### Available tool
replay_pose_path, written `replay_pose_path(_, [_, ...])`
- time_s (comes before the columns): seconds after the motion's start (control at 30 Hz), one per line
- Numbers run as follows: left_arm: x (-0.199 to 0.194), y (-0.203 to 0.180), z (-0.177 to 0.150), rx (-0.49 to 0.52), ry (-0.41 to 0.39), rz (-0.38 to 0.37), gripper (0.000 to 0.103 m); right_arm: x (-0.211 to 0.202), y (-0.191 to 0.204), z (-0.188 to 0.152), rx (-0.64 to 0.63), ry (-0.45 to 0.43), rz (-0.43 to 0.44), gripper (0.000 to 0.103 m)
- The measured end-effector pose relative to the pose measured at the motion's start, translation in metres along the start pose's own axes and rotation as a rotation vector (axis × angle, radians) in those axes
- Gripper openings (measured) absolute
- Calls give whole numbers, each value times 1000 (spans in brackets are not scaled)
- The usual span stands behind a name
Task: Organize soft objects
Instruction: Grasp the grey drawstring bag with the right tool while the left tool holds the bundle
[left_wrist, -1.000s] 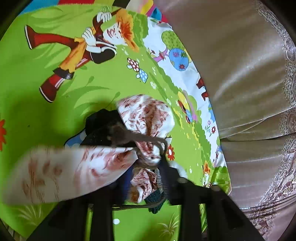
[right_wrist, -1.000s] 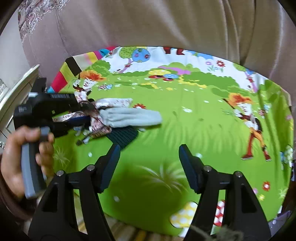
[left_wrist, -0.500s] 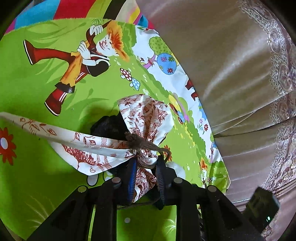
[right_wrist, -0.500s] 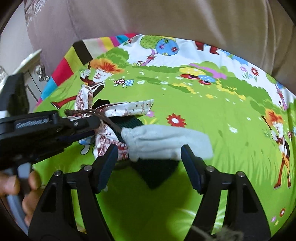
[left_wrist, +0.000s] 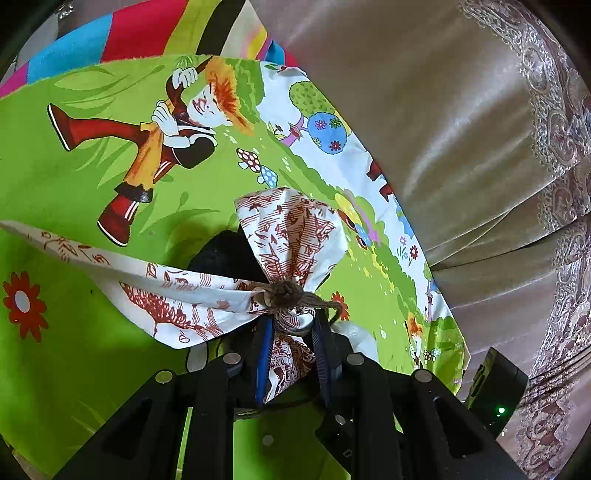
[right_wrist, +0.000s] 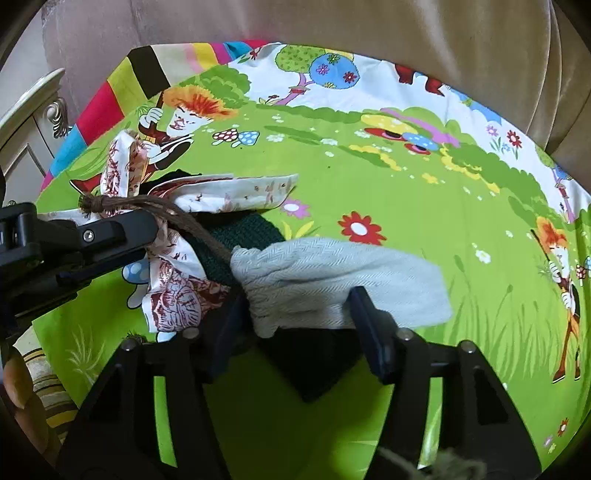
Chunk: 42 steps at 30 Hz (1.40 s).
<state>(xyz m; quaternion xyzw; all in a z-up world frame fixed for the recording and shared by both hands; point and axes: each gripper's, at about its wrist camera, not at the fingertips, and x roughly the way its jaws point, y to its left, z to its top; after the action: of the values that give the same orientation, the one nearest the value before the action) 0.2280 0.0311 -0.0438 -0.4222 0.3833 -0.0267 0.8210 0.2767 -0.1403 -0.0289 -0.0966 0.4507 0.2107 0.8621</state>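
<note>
We see a bright green cartoon sheet (right_wrist: 406, 206) spread over a flat surface, printed with flowers, mushrooms and red-haired figures, with a beige satin curtain (left_wrist: 461, 129) hanging behind it. Near the sheet's left side lies a small cluster of soft things tied together with a brown cord (right_wrist: 192, 225): a white cloth (left_wrist: 295, 236) with a rust-red print, a pale grey woven pouch (right_wrist: 332, 280), and a dark green knit piece (right_wrist: 240, 236) underneath them. Our left tool (left_wrist: 291, 343) is pressed almost together, pinching the gathered neck of the printed cloth just below the cord's knot (left_wrist: 286, 293); from there the cloth fans out, one flap standing up and another stretching away to the left above the sheet. In the right wrist view that same left tool comes in from the left edge, with part of a hand (right_wrist: 18, 387) visible below it. Our right tool (right_wrist: 295, 325) points down at the grey pouch, its jaws closing with the pouch's gathered end between them; the right pad touches the pouch's lower edge, while we cannot tell whether the left pad presses on it. The pouch lies across the dark knit piece, and the cord runs from the knot diagonally down to the pouch's bunched mouth. A pale carved cabinet (right_wrist: 33, 122) shows beyond the sheet's striped border at upper left
</note>
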Motion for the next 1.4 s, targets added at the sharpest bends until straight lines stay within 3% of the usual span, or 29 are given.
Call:
replay_pose_path(0.07, [1, -1, 0, 3, 2, 0, 22, 1, 2, 0, -7, 1, 2, 52])
replay_pose_path(0.13, [1, 0, 0, 4, 2, 1, 22, 1, 5, -1, -20, 4, 15, 39])
replay_pose_path(0.4, [-2, -1, 0, 15, -19, 5, 22, -3, 4, -4, -9, -18, 21, 26])
replay_pose_path(0.73, [-9, -1, 0, 36, -40, -7, 22, -38, -13, -16, 70, -109, -2, 24])
replay_pose_path(1.0, [-36, -1, -6, 50, -103, -18, 22, -66, -32, -33, 146, -140, -35, 24])
replay_pose_path(1.4, [-70, 10, -53, 76, -23, -11, 22, -107, -43, -75, 230, -139, -28, 24])
